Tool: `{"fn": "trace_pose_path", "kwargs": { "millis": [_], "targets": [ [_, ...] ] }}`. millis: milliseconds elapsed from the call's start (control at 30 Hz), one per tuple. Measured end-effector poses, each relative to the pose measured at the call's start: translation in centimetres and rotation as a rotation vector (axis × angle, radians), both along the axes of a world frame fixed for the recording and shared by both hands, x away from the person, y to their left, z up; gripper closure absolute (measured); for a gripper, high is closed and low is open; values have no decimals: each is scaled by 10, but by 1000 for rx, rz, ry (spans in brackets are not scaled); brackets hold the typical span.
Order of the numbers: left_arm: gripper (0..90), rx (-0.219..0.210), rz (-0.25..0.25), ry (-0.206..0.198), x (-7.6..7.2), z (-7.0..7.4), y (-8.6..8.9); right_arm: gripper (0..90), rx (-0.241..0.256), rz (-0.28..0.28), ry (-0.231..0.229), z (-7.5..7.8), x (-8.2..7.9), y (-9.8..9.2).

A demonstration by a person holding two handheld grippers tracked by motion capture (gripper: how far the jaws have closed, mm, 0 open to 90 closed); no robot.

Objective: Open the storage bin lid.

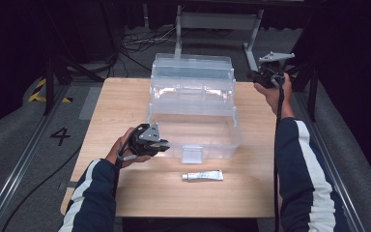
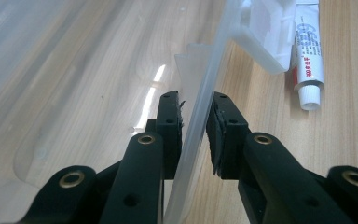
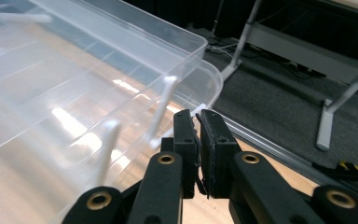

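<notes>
A clear plastic toolbox (image 1: 193, 72) stands open on the wooden table (image 1: 121, 101), its tiers stepped back. My left gripper (image 1: 165, 145) is at the front left corner. In the left gripper view, that gripper (image 2: 195, 100) is shut on the box's thin front wall (image 2: 207, 74), one jaw inside and one outside. My right gripper (image 1: 257, 76) is held up at the box's back right. In the right gripper view, that gripper (image 3: 199, 114) is shut, with a small clear tab of the upper tray's rim (image 3: 205, 44) at its tips.
A white tube (image 1: 203, 175) lies on the table in front of the box, also in the left gripper view (image 2: 307, 60), beside the box's front latch (image 2: 265, 37). Metal frame legs (image 1: 217, 21) and cables stand on the floor behind the table.
</notes>
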State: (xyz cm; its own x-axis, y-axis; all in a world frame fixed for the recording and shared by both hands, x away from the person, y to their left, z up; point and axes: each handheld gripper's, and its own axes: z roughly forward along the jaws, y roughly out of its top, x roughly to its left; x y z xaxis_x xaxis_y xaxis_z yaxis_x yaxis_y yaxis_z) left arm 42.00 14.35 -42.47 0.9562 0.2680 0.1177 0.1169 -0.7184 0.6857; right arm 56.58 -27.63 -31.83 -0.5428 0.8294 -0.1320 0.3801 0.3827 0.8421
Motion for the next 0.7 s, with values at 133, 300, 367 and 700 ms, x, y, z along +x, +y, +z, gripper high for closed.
{"fn": "trace_pose_path", "kwargs": {
  "millis": [133,300,367,700],
  "targets": [
    [756,1,4,-3,0,0,0,851,-3,56,-14,1,-23,0],
    [754,3,7,-1,-1,0,0,847,-9,115,-14,-2,-44,1],
    [753,3,7,-2,-1,0,0,843,-19,147,-11,-6,-57,1],
    [750,3,9,0,-1,0,-1,832,-10,225,-6,-17,-98,-8]
  ]
}}
